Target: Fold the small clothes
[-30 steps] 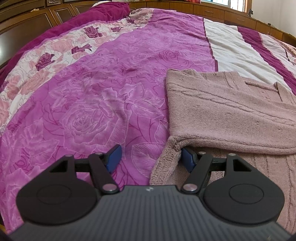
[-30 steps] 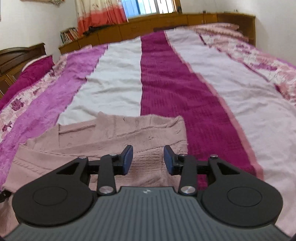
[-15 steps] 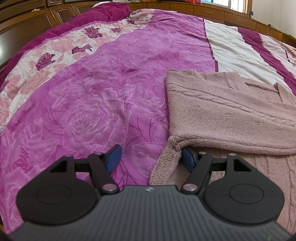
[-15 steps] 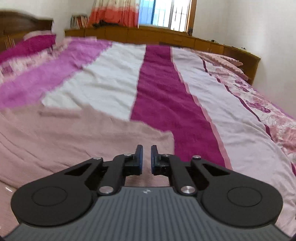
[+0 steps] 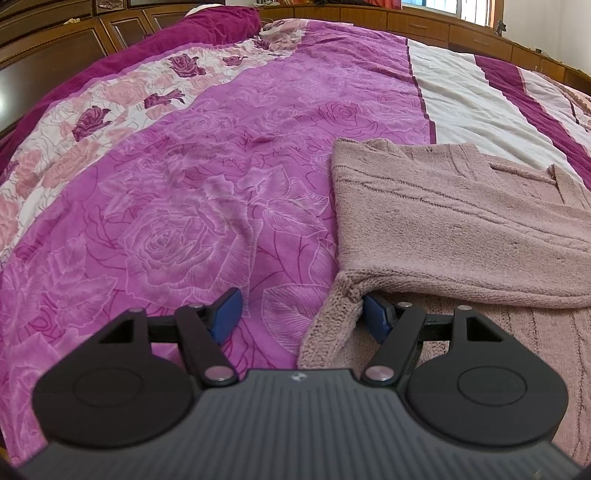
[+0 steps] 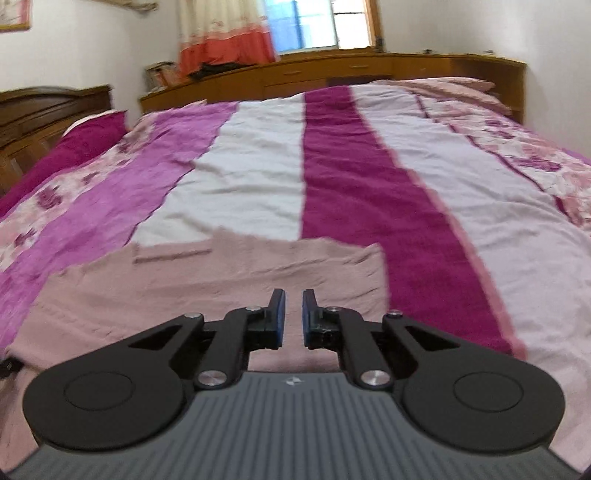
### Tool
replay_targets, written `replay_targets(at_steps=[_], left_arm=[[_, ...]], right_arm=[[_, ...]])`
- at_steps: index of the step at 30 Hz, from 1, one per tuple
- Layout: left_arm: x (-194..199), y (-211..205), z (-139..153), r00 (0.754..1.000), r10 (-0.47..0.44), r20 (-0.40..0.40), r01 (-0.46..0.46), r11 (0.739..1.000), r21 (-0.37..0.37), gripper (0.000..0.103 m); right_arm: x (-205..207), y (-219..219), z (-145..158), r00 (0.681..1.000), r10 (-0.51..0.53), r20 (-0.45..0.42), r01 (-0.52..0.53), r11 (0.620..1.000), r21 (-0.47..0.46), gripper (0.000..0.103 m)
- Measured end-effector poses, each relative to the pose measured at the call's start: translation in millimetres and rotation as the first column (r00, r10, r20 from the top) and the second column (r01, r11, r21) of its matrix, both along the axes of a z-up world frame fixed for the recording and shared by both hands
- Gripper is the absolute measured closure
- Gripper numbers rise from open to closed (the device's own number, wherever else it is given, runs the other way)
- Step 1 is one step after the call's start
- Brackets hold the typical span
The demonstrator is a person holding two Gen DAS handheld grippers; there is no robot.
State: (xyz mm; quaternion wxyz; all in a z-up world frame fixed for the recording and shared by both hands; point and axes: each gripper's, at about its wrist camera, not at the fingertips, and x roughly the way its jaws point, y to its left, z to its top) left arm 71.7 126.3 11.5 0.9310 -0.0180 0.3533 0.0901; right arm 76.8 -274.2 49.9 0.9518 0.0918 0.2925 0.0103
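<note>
— Left wrist view: where is the pink knitted sweater?
— It lies flat on the bedspread, partly folded, with an upper layer doubled over a lower one. Its left edge sits on the purple rose-printed band, and its far edge reaches the white stripe.
— And the left gripper?
— Its jaws stand well apart. The right blue pad is tucked under the fold at the sweater's near left corner, just beside the knit; the left pad hangs over bare bedspread. The corner sits between the pads, but they do not pinch it.
— What does the right wrist view show?
— The right gripper has its pads drawn almost together, only a narrow slit between them, with nothing caught there. It hovers above the sweater, near its right edge, where the dark magenta stripe begins. That picture is blurred, so the knit's detail is lost.
— Anything behind?
— A wooden cabinet runs along the far wall under a window.
</note>
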Motion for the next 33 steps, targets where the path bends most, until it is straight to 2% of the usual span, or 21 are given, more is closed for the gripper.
replay_targets(at_steps=[1, 4, 6, 9, 11, 13, 16, 24, 28, 33], left_arm=[[-0.5, -0.4, -0.3, 1.0, 0.0, 0.0, 0.0, 1.0, -0.001, 0.033], [-1.0, -0.5, -0.8, 1.0, 0.0, 0.001, 0.0, 1.0, -0.001, 0.033], [-1.2, -0.7, -0.8, 1.0, 0.001, 0.0, -0.001, 1.0, -0.002, 0.033], [-0.8, -0.9, 2.5, 1.0, -0.001, -0.015, 0.001, 1.0, 0.002, 0.032], [-2.6, -0.9, 6.1, 0.999, -0.013, -0.037, 0.013, 1.0, 0.002, 0.032], [-7.5, 0.5, 10.3, 0.998, -0.024, -0.052, 0.024, 1.0, -0.01, 0.032], [-19.2, 2.5, 16.1, 0.996, -0.044, -0.071, 0.042, 0.999, -0.034, 0.032], [-62.0, 3.6, 34.9, 0.988, -0.116, -0.107, 0.104, 0.988, -0.112, 0.032], [-84.5, 0.0, 43.4, 0.984, -0.147, -0.099, 0.135, 0.984, -0.115, 0.032], [-109.7, -1.3, 48.3, 0.975, -0.193, -0.114, 0.173, 0.971, -0.167, 0.032]], right_arm=[[-1.5, 3.3, -3.0, 1.0, 0.011, -0.011, -0.011, 1.0, -0.002, 0.092], [0.0, 6.8, -23.0, 0.997, -0.01, -0.075, 0.009, 1.0, -0.014, 0.078], [2.2, 2.7, -35.8, 0.996, -0.02, -0.085, 0.02, 1.0, -0.004, 0.078], [0.1, -0.6, -29.9, 0.996, -0.028, -0.088, 0.03, 0.999, 0.023, 0.075], [-4.0, -4.2, -21.7, 0.996, -0.025, -0.085, 0.029, 0.998, 0.047, 0.055], [-10.0, -9.3, -12.0, 0.997, -0.029, -0.069, 0.032, 0.998, 0.046, 0.047], [-27.1, -16.5, -0.2, 0.998, -0.016, -0.064, 0.02, 0.998, 0.06, 0.046], [-75.9, -33.2, 3.5, 0.986, 0.019, -0.167, 0.004, 0.991, 0.135, 0.044], [-101.7, -37.6, 2.6, 0.98, 0.026, -0.198, 0.007, 0.986, 0.168, 0.035], [-130.5, -41.5, 10.1, 0.975, 0.052, -0.218, -0.008, 0.98, 0.197, 0.033]])
